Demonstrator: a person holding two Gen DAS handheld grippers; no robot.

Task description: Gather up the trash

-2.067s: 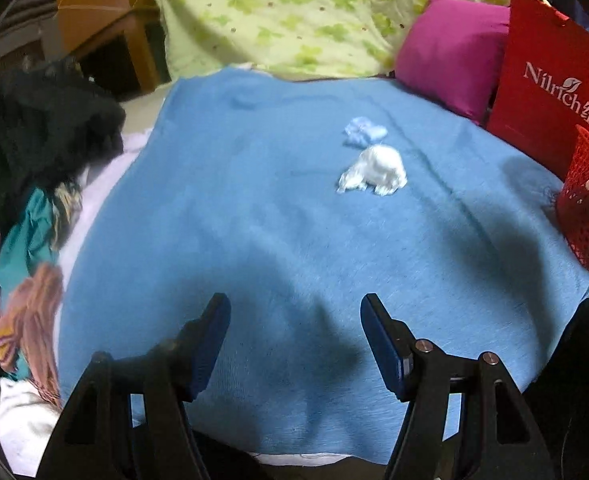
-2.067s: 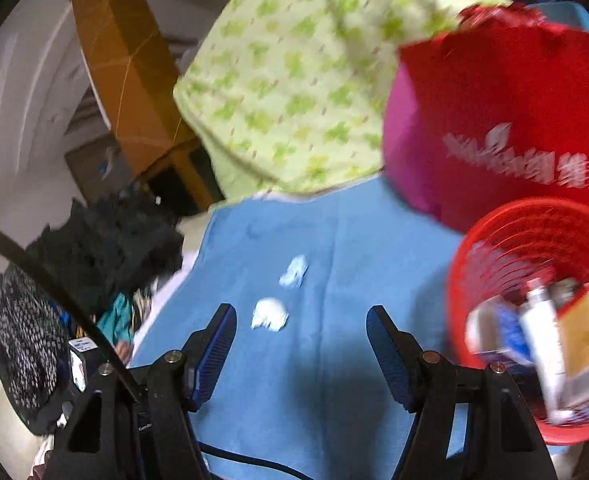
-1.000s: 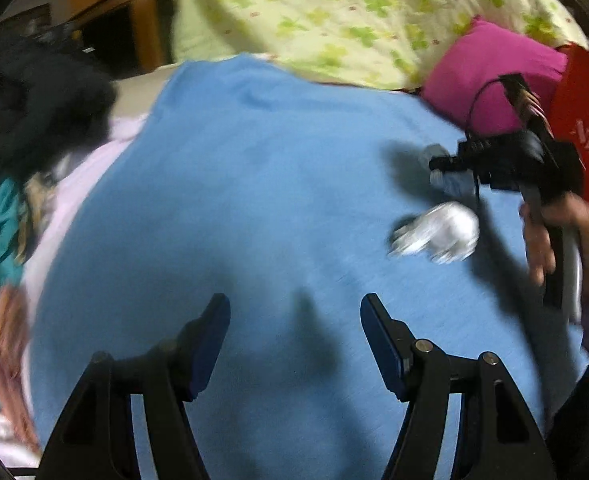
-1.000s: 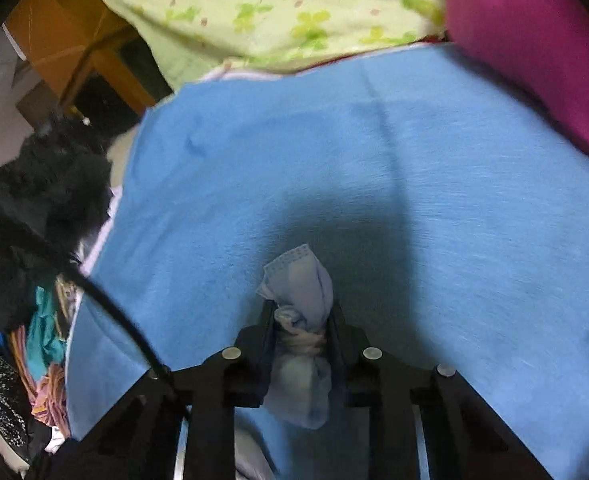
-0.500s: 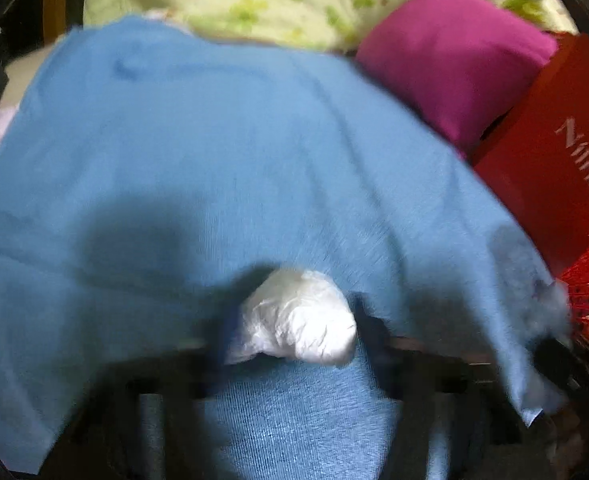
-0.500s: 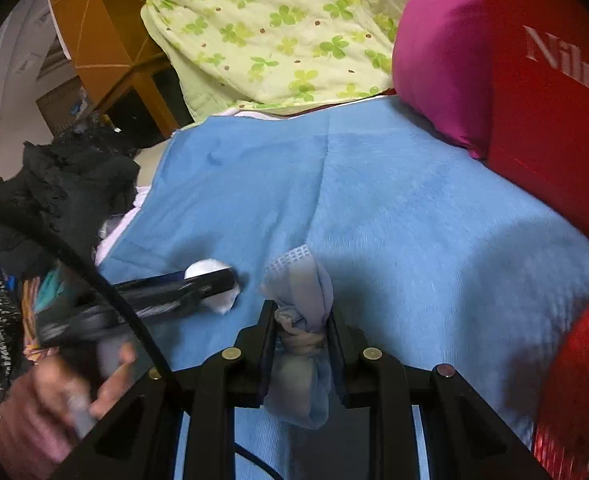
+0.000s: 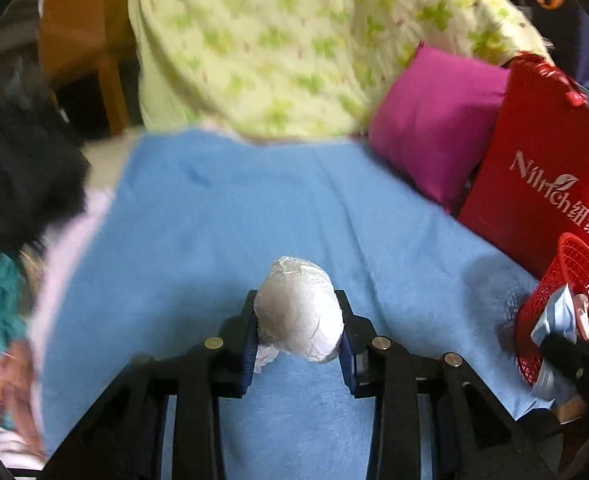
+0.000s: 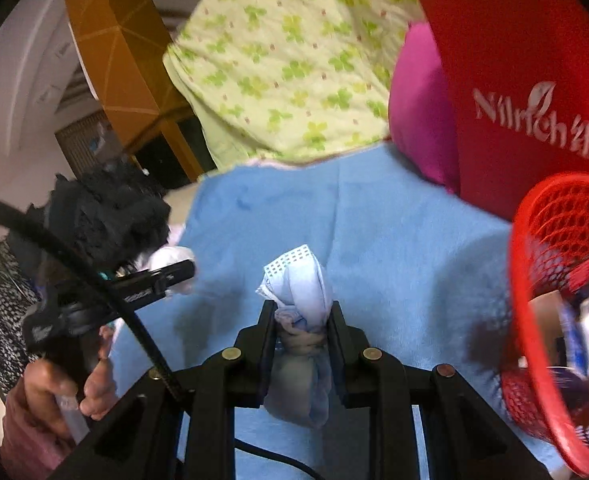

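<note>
My left gripper [image 7: 297,310] is shut on a white crumpled plastic wad [image 7: 298,308], lifted above the blue blanket [image 7: 214,220]. My right gripper [image 8: 301,312] is shut on a light blue face mask [image 8: 300,280], held above the same blanket [image 8: 374,220]. The red mesh basket [image 8: 550,232] stands at the right edge of the right wrist view, with trash inside. In the left wrist view that basket [image 7: 574,272] sits far right, and the right gripper [image 7: 574,356] with the mask hangs at its rim. The left gripper [image 8: 154,280] and a hand [image 8: 74,384] show at the left of the right wrist view.
A red paper bag [image 7: 542,184] and a magenta cushion [image 7: 434,120] stand behind the basket. A green patterned quilt [image 7: 294,40] lies at the back. Dark clothes [image 8: 106,208] pile up at the blanket's left edge, by wooden furniture [image 8: 106,40].
My left gripper closed on the white wad and lifted it off the blanket. My right gripper carried the mask up and toward the red basket.
</note>
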